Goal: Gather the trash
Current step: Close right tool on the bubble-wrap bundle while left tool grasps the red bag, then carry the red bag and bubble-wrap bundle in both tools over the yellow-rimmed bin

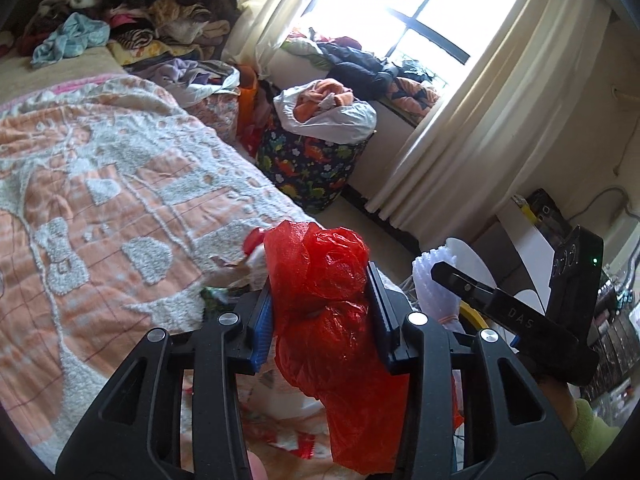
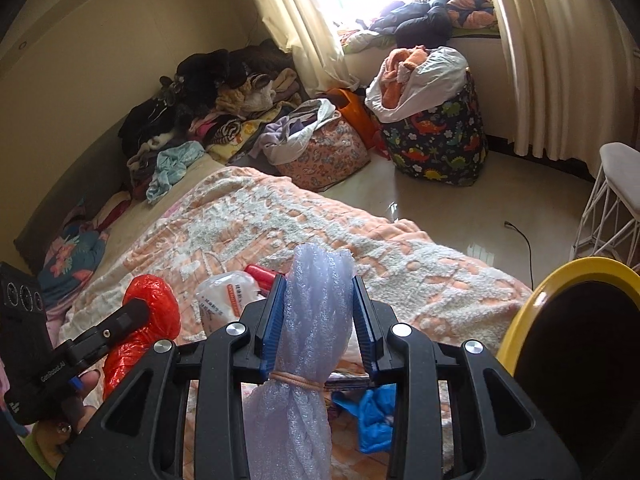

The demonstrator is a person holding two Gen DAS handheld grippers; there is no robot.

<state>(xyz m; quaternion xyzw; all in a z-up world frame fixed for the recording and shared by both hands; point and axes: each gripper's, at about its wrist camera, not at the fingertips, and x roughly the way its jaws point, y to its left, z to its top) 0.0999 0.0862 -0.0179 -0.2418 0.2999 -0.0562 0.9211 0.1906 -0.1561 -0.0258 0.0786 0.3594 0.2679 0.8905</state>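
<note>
My left gripper (image 1: pixel 320 300) is shut on a crumpled red plastic bag (image 1: pixel 320 280), held above the orange and white bedspread (image 1: pixel 100 200). My right gripper (image 2: pixel 320 312) is shut on a rolled bundle of pale foam wrap (image 2: pixel 316 296) tied with a rubber band. In the right wrist view the red plastic bag (image 2: pixel 152 300) shows at the left in the other gripper. A white packet (image 2: pixel 228 296), a red item (image 2: pixel 260 272) and a blue bag (image 2: pixel 376 412) lie on the bed below. A yellow-rimmed bin (image 2: pixel 532 312) stands at the right.
A dinosaur-print basket (image 2: pixel 440 140) full of clothes stands by the window. A clothes pile (image 2: pixel 220 100) covers the bed's far end. A floral bag (image 2: pixel 324 152) sits on the floor, a white wire stool (image 2: pixel 612 208) at the right, and a cable (image 2: pixel 520 236) on the tiles.
</note>
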